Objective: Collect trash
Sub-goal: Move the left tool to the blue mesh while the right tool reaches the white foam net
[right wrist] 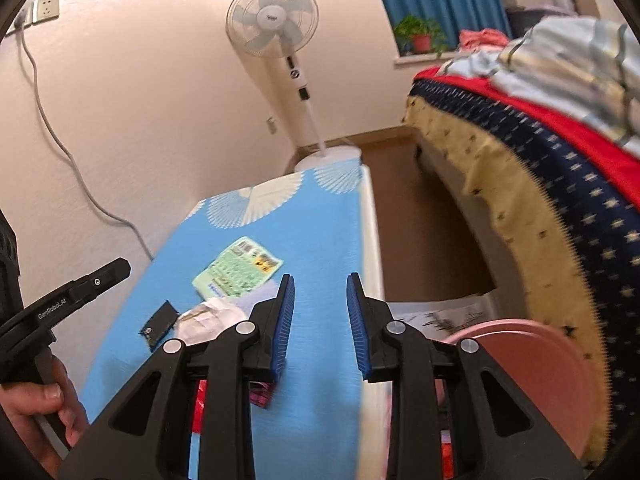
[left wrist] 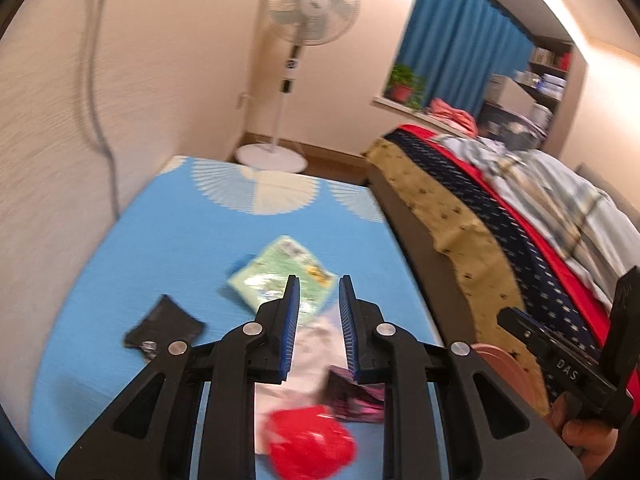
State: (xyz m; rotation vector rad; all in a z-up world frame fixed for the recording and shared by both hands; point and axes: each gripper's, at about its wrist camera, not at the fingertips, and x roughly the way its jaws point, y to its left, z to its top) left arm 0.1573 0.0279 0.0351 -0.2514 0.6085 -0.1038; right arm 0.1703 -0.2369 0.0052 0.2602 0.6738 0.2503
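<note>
I hold a hand-held gripper in each hand above the blue worktop [left wrist: 132, 240], both angled down at it. My left hand-held gripper [left wrist: 319, 290] has its jaws narrowly apart with nothing between the pads; they hang over the trash without touching it. Just past its tips lies the green wrapper [left wrist: 280, 270], flat on the cloth. Left of it, well apart, is the black packet [left wrist: 164, 328]. Under the left jaws sits a white wrapper [left wrist: 312, 344], with a purple wrapper [left wrist: 356, 398] touching it on the right and a red piece [left wrist: 310, 446] nearest me.

My right hand-held gripper [right wrist: 320, 292] is a little wider, also empty, and hangs over bare cloth near the worktop's right edge. From it the green wrapper [right wrist: 238, 268] lies ahead and left, the white wrapper [right wrist: 210, 318] left of its left finger, and the black packet [right wrist: 159, 324] farther left. A pink bin [right wrist: 532, 364] stands just right of the worktop, beside the bed [right wrist: 560, 208].
</note>
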